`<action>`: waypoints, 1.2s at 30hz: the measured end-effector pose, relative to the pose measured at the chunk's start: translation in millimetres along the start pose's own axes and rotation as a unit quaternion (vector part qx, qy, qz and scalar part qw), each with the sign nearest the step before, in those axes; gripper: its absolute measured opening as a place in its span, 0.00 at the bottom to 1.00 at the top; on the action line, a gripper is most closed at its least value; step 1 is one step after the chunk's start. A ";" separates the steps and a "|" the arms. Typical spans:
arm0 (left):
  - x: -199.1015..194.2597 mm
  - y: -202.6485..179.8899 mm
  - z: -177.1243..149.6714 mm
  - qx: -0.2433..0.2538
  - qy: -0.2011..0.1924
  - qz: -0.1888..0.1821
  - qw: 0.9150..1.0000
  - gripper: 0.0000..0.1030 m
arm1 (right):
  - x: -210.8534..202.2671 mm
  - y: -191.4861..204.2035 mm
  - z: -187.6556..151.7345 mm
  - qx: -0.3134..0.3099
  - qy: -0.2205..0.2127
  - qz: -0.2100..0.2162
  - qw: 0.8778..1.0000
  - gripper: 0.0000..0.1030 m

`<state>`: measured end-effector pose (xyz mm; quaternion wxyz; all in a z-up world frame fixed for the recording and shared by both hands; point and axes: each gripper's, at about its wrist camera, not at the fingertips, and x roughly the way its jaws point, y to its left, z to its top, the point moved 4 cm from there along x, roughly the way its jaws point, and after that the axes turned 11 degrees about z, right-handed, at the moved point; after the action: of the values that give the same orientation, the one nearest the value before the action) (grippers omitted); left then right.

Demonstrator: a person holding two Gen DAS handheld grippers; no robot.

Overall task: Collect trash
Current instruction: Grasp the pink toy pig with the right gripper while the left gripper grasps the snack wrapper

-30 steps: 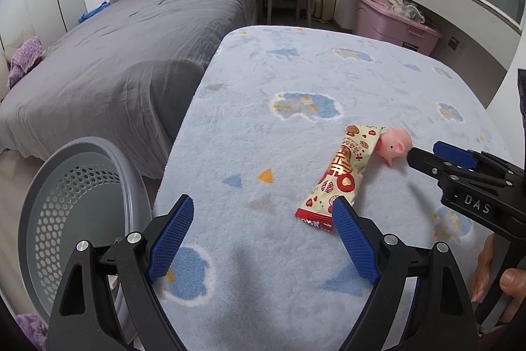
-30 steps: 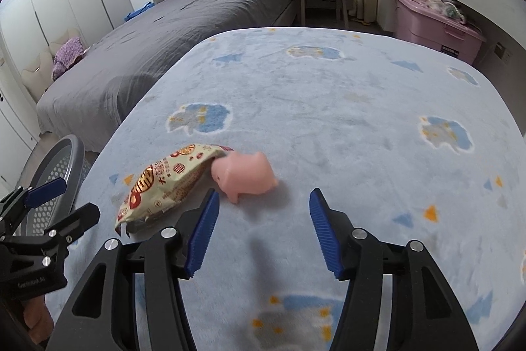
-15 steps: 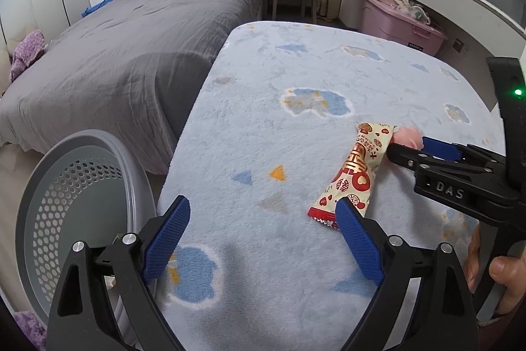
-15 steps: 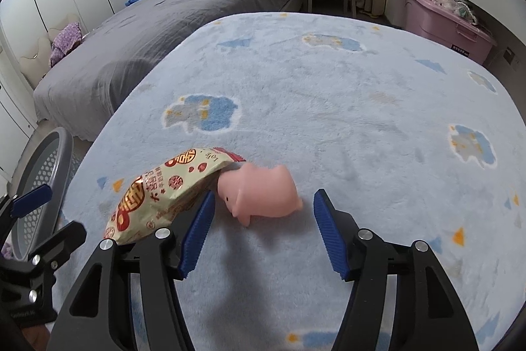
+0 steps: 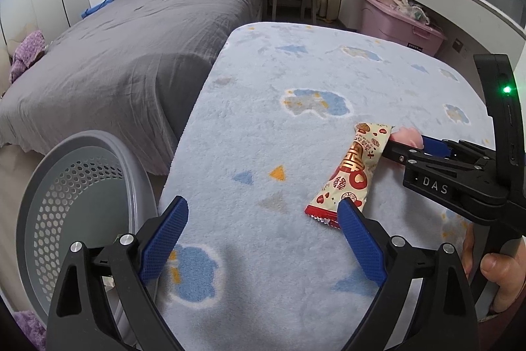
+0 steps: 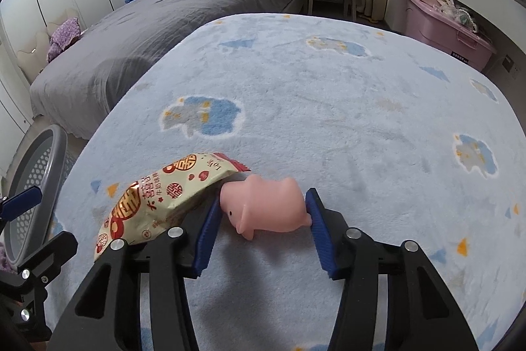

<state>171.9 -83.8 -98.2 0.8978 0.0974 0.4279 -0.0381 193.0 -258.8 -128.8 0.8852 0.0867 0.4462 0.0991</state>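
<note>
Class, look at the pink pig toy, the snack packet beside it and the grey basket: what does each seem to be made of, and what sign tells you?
Pink pig toy: probably soft rubber or vinyl; smooth, matt, rounded skin.
Red-and-cream snack packet: thin plastic film; glossy print, crimped serrated ends.
Round grey perforated basket: apparently hard moulded plastic; even punched holes, smooth rim.

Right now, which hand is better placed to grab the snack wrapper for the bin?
Left. The left gripper is open and empty beside the snack wrapper, near the grey basket. The right gripper is closing around the pink pig toy.
</note>
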 end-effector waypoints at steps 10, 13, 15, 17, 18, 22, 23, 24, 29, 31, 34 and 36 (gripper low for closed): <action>-8.4 -20.4 0.8 0.018 -0.010 -0.004 1.000 0.88 | -27.5 -13.8 -14.4 0.038 -0.023 -0.006 0.999 0.48; -9.3 -30.1 2.9 0.024 -0.011 -0.005 1.000 0.88 | -42.9 -20.7 -21.7 0.052 -0.034 -0.008 0.998 0.48; -10.2 -37.5 5.8 0.029 -0.016 -0.008 0.999 0.88 | -53.3 -25.8 -27.8 0.061 -0.041 -0.010 0.997 0.48; -10.4 -45.5 8.6 0.037 -0.021 -0.004 0.999 0.88 | -64.5 -31.6 -36.2 0.071 -0.047 -0.010 0.996 0.48; -9.9 -49.3 10.0 0.040 -0.022 -0.003 0.999 0.88 | -69.3 -34.0 -40.1 0.076 -0.050 -0.011 0.996 0.48; -6.4 -63.1 14.5 0.051 -0.022 -0.001 0.998 0.88 | -87.1 -44.1 -56.7 0.095 -0.057 -0.008 0.994 0.48; -5.0 -66.0 15.6 0.053 -0.022 0.000 0.998 0.88 | -90.1 -46.4 -59.7 0.099 -0.058 -0.006 0.993 0.48; -3.5 -68.4 16.3 0.054 -0.021 0.001 0.998 0.88 | -92.3 -47.9 -61.7 0.103 -0.059 -0.003 0.993 0.48; 8.4 -78.5 18.7 0.061 -0.012 0.011 0.998 0.88 | -100.9 -53.2 -65.4 0.110 -0.068 0.012 0.992 0.48; 14.6 -81.5 18.8 0.065 -0.008 0.018 0.998 0.88 | -102.0 -52.5 -65.5 0.109 -0.070 0.016 0.991 0.48; 23.2 -85.7 19.0 0.068 -0.002 0.019 0.997 0.88 | -101.4 -53.8 -65.8 0.110 -0.071 0.023 0.991 0.48; 28.2 -88.8 18.9 0.071 0.001 0.020 0.997 0.88 | -101.5 -56.0 -65.8 0.113 -0.071 0.027 0.991 0.48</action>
<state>190.6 -174.1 -121.0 0.8887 0.1696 0.4230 -0.0502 86.3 -334.2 -102.6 0.8960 0.2050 0.3885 0.0651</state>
